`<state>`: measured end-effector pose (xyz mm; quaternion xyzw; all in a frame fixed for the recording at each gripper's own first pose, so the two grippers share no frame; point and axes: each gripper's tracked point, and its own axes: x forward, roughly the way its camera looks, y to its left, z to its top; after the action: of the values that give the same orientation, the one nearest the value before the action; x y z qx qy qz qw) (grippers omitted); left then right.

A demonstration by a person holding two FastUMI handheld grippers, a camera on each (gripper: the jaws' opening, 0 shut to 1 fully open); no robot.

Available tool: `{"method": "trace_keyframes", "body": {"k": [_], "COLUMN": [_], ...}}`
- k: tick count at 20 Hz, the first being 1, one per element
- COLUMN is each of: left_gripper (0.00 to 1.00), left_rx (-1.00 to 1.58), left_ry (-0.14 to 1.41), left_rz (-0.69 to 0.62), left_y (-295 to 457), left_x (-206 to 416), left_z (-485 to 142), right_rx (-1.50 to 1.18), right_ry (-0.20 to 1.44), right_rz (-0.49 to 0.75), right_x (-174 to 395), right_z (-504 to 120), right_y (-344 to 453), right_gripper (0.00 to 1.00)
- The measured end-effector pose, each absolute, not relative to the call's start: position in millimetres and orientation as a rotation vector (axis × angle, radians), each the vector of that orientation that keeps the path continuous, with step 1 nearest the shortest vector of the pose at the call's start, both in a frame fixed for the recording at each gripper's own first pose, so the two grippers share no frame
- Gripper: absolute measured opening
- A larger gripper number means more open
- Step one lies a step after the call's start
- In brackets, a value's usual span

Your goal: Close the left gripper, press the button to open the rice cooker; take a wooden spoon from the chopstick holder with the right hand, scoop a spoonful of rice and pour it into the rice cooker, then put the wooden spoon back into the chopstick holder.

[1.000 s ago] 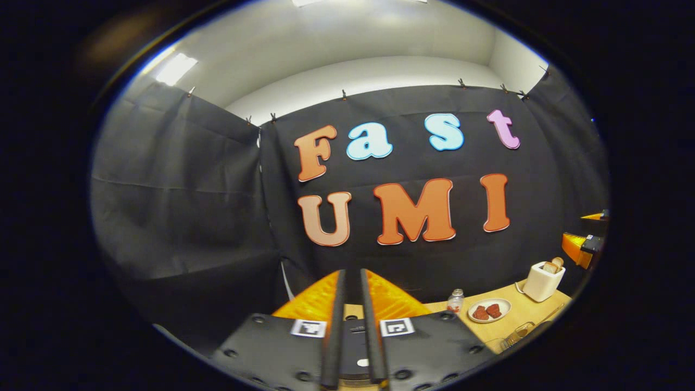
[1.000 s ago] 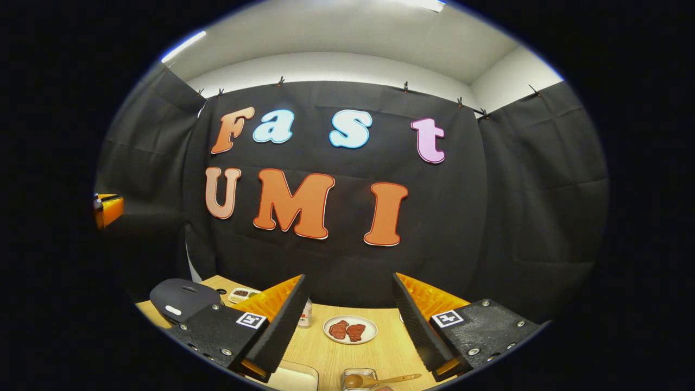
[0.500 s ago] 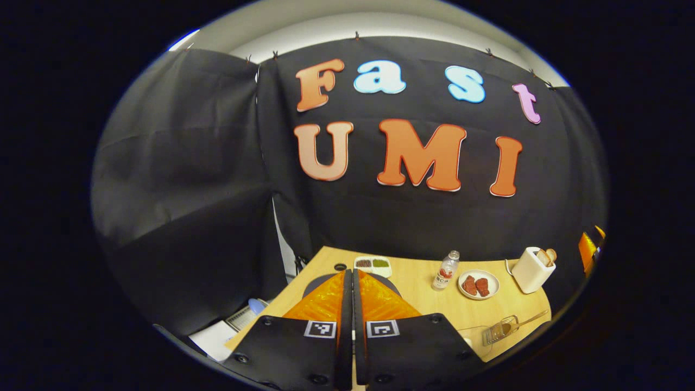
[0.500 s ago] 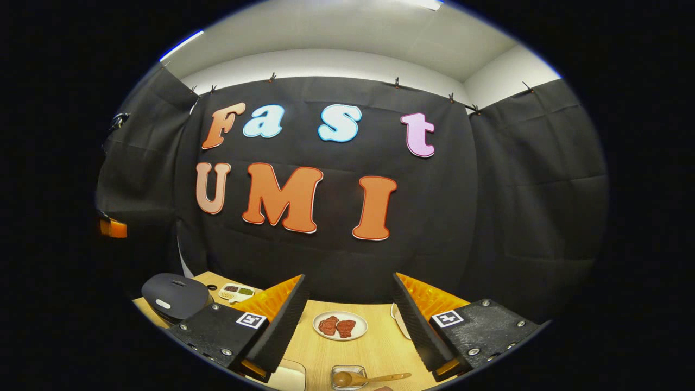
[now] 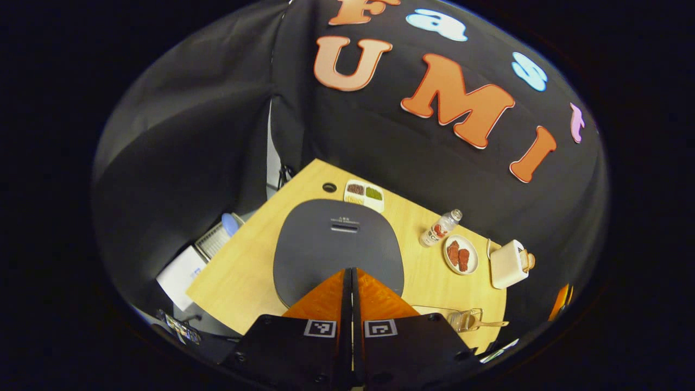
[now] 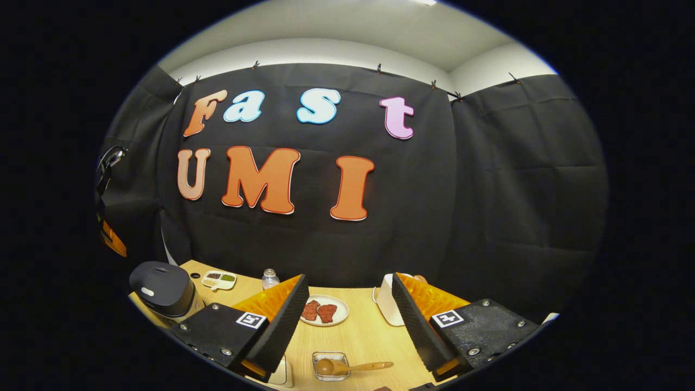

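1. Black cloth walls close in a light wooden table, and everything the task needs lies on it.
2. Nearest in the left gripper view, the left gripper has its fingers pressed together with nothing between them, pointing down above the near edge of the rice cooker. So the first step, closing, looks done.
3. The cooker's lid is down, and I judge the button not yet pressed; where exactly the button sits I cannot tell.
4. In the right gripper view, the right gripper is spread wide and empty, above the table's near side.
5. Just ahead of it the wooden spoon lies with its bowl in a small clear container, handle pointing away from the cooker. This container may be the chopstick holder. The spoon is untouched.
6. Left to do, by my reading: press, take the spoon, scoop, pour, return it.
7. Count, near to far: two grippers, one spoon, one clear container, one rice cooker, one plate with two reddish pieces, one toaster, one bottle, and one divided dish farthest back.
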<state>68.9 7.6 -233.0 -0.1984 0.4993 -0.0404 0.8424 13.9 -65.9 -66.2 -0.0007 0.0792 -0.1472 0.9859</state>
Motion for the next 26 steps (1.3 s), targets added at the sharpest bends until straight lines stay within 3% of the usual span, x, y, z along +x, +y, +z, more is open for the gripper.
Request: {"method": "trace_keyframes", "body": {"k": [6,13,18,19,20,26], "left_gripper": [0.05,0.05,0.06,0.01,0.06,0.06], "left_rx": [-0.483,-0.526,-0.391,-0.364,-0.350,-0.317], "left_ry": [1.280,1.441,1.382,1.349,1.339,1.059], "left_rz": [-0.118,-0.088,-0.088,-0.095,-0.107,-0.133], "left_y": [-13,-22,-23,-23,-25,-17], "left_x": [52,40,35,38,35,53], "left_z": [-275,-320,-323,-323,-321,-281], "right_rx": [-0.022,-0.027,0.024,0.040,0.049,0.062], "right_ry": [0.217,0.294,0.368,0.375,0.383,0.475], "right_rz": [-0.321,-0.347,-0.352,-0.345,-0.339,-0.345], "right_x": [6,-7,-15,-16,-17,-32], "right_z": [-85,-110,-136,-139,-143,-177], "right_y": [-74,-80,-75,-72,-71,-76], "right_gripper": [0.95,0.95,0.95,0.95,0.95,0.95]}}
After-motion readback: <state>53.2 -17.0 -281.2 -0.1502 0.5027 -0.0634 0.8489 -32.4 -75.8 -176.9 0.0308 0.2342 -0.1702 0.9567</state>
